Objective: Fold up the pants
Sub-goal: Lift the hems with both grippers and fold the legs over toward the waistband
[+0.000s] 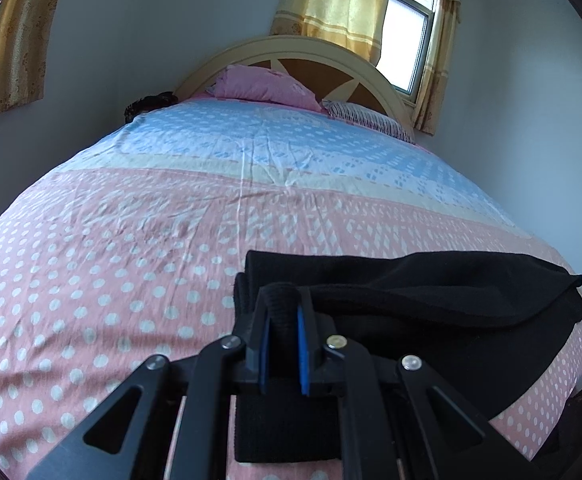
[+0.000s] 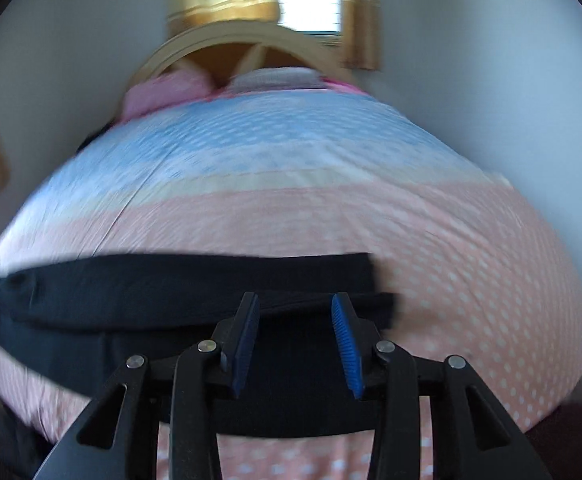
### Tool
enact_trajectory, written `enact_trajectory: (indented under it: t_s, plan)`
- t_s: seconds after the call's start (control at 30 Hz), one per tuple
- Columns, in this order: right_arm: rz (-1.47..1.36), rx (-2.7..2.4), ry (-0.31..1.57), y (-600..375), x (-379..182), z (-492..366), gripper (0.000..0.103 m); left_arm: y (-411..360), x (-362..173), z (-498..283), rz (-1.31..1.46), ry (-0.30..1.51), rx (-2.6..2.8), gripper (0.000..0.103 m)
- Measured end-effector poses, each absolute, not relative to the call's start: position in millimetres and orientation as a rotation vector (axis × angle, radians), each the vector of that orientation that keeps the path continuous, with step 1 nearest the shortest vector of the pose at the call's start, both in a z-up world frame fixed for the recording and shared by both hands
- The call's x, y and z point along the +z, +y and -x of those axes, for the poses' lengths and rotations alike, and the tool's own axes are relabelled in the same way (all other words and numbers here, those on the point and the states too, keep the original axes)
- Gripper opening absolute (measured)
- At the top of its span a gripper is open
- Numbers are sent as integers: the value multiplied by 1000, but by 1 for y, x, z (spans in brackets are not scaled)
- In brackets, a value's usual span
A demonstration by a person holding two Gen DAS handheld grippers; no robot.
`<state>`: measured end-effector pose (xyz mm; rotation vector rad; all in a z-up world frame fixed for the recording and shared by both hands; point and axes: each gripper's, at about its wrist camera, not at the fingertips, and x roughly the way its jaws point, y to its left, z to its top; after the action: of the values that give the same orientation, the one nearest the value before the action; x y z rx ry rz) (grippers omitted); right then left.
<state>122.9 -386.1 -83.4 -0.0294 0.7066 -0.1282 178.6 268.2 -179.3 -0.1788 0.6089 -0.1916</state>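
Observation:
Black pants (image 1: 431, 304) lie across the near part of a bed, folded into a long band. My left gripper (image 1: 282, 300) is shut on a bunched edge of the pants at their left end, the fabric pinched between the blue pads. In the right wrist view the pants (image 2: 151, 292) stretch from the left edge to the middle. My right gripper (image 2: 295, 304) is open and empty, its fingers just above the right end of the pants. That view is motion-blurred.
The bed sheet (image 1: 131, 240) is pink with white dots near me and blue farther away. A pink pillow (image 1: 263, 84) and a striped pillow (image 1: 367, 118) lie at the arched headboard (image 1: 291, 46). Walls and curtained windows stand behind.

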Motion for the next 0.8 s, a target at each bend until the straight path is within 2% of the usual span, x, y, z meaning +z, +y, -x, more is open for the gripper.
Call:
enact_trajectory:
  t_s: [0.07,0.2,0.3,0.33,0.4,0.43,0.67,0.8]
  plan:
    - [207,-57,725,-329,-88,-129,40,268,-180,-179,177,609,-189,12]
    - [363,118,755,-250,-109,-140,40,262,-178,-177,87,607,-177,15]
    - [420,170,768,-219,-125,-149,40,251,-173,-168,-86,579,-150,27]
    - [430,181,773,-214,-130,-153,40,247,-172,-163,-162,564,-133,36]
    - [457,186,786,-203,-140,-160,40,241,-171,-155,-280,545,-123,45]
    - [472,192,799,-199,-145,-164,40,237,-171,-151,-338,540,-134,45]
    - [687,206,852,-166,-172,-177,40,218,-176,-151,-525,561,-215,45]
    - [755,204,850,-156,-178,-188,40,211,-175,-155,-571,581,-255,18]
